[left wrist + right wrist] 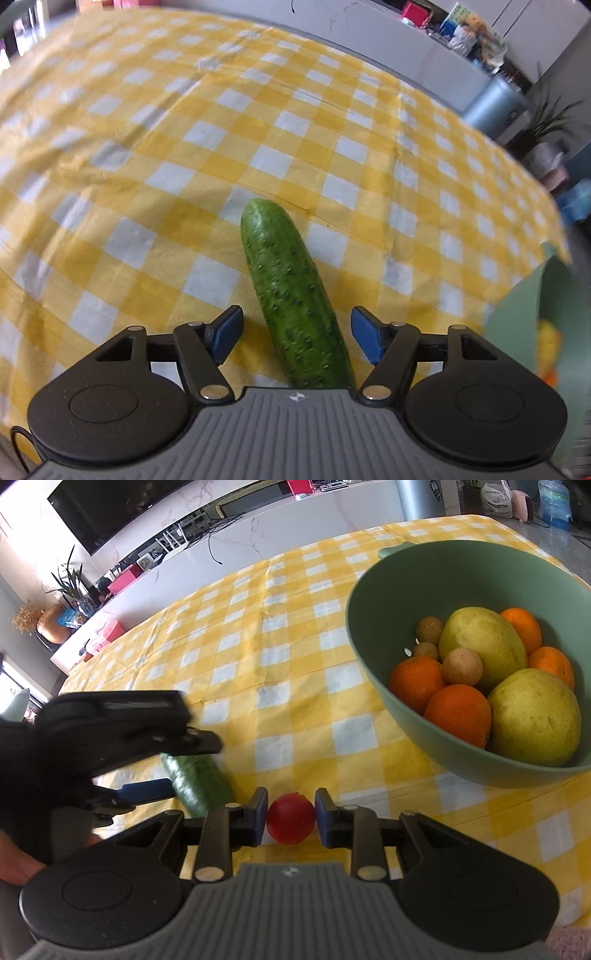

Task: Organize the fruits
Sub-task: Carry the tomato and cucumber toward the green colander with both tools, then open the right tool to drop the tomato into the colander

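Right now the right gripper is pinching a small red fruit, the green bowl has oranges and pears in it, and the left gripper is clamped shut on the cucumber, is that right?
Not quite. The left gripper is open: the left wrist view shows its blue pads apart from the cucumber, which lies between them on the checked cloth. The rest holds: the right gripper pinches the small red fruit, and the green bowl holds oranges and pears.

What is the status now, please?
Left gripper open, cucumber between jaws, untouched. Right gripper shut on tomato. Bowl holds fruit. Nothing in the way.
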`<state>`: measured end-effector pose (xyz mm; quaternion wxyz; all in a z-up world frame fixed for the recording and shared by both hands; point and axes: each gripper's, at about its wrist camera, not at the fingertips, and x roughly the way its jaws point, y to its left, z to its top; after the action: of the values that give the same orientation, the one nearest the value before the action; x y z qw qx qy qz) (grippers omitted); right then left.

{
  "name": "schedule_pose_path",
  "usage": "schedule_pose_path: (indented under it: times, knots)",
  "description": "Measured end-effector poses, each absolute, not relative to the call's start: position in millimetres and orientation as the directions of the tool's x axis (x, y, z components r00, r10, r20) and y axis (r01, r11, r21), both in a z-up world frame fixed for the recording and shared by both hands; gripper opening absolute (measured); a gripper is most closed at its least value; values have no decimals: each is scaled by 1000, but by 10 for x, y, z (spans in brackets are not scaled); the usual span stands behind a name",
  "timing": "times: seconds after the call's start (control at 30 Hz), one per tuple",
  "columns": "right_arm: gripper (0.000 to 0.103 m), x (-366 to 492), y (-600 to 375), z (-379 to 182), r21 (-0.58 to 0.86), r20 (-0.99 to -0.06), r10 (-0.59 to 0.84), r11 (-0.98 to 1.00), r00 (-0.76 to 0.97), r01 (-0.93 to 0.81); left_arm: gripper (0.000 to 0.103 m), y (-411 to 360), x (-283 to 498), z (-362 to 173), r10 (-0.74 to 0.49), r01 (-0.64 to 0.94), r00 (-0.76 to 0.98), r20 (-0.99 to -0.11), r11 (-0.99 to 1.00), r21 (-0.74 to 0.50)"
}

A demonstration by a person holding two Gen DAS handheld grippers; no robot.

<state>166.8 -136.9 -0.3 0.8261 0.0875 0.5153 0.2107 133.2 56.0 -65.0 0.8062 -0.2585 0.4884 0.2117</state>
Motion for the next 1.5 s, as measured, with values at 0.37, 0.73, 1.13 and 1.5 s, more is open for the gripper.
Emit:
schedule_pose_path:
  times: [0.37,0.73,1.13,1.5]
  knots:
    - [26,1657,-1522,35,407,-792,468,883,391,-232,55,335,1258,-681,188,-504,515,-836,856,-118]
    - [26,1588,-1694,234,480,-704,538,841,462,-249,50,828,863,-550,-103,-344,634,-766,850,-399]
    - [26,1535,-2398,616,655,-500,572,741,650,-147,43,949,790,-514,-220,-236,703,-676,824,-514]
    - [26,1601,-2920,483,579,-597,283,800,751,158,44,991,882,-699,-223,-244,715,-663,809,-535]
